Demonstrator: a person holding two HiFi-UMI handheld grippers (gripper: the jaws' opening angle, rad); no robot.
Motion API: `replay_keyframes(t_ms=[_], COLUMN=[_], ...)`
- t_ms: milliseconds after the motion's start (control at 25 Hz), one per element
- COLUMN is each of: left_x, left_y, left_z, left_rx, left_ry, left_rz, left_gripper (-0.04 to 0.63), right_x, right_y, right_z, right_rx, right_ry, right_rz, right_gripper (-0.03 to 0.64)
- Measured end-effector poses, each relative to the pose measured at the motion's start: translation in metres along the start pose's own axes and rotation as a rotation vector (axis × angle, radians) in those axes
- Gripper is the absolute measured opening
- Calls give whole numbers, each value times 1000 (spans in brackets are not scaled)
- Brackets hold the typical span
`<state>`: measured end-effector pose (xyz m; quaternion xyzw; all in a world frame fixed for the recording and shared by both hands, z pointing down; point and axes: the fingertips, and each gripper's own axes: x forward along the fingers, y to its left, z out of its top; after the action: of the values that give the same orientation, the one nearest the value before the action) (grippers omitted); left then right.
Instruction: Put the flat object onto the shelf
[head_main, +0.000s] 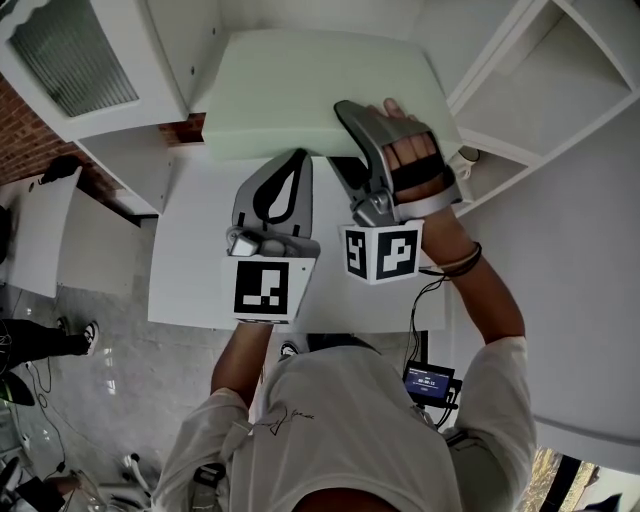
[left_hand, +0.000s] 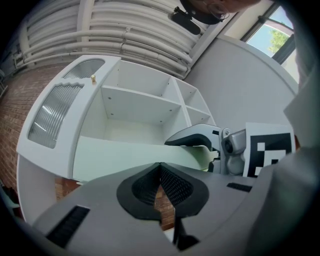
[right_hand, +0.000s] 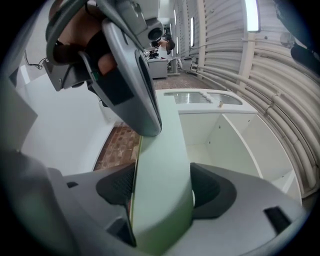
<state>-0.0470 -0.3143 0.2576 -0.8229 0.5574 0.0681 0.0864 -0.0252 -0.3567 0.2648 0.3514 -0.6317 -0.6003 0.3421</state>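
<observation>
The flat object (head_main: 320, 90) lies level across the front of the wide compartment in the white shelf unit (left_hand: 142, 106), and its near edge juts out toward the person. The compartment stands open behind it, with the side wall and the divider close to either end. The right gripper (right_hand: 161, 192) straddles the near edge, jaws spread wide, and the slab fills the gap. The left gripper (left_hand: 160, 172), jaws together on nothing, sits just short of that edge. The slab is pale green, thick, smooth and round-cornered
</observation>
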Motion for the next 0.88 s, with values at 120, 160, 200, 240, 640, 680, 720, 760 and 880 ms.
replay_keyframes(t_ms=[120, 160, 200, 240, 640, 680, 720, 760, 880], left_x=[5, 6, 8, 10, 20, 21, 21, 22, 25], left_y=[4, 5, 6, 8, 17, 17, 17, 17, 19], left_z=[-4, -6, -6, -6, -11, -11, -11, -11, -13], left_rx=[2, 1, 1, 3, 6, 8, 9, 10, 13], left_ry=[-5, -4, -6, -13, -20, -20, -20, -20, -15], left_rz=[24, 30, 33, 33, 46, 45, 43, 42, 44], left_gripper=[12, 14, 13, 12, 13, 14, 14, 12, 14], right_x=[-5, -7, -10, -12, -38, -40, -43, -44, -45], right_y=[1, 2, 3, 3, 2, 0, -1, -2, 0], right_z=[-3, -5, -6, -6, -27, -31, -36, -40, -49], right_rx=[5, 16, 29, 40, 94, 105, 114, 121, 137], right_ry=[-1, -3, -6, -9, 12, 21, 30, 40, 59], right_rz=[-4, 1, 5, 7, -42, -53, -63, -70, -69], right_gripper=[305, 305, 305, 304, 216, 195, 170, 153, 133])
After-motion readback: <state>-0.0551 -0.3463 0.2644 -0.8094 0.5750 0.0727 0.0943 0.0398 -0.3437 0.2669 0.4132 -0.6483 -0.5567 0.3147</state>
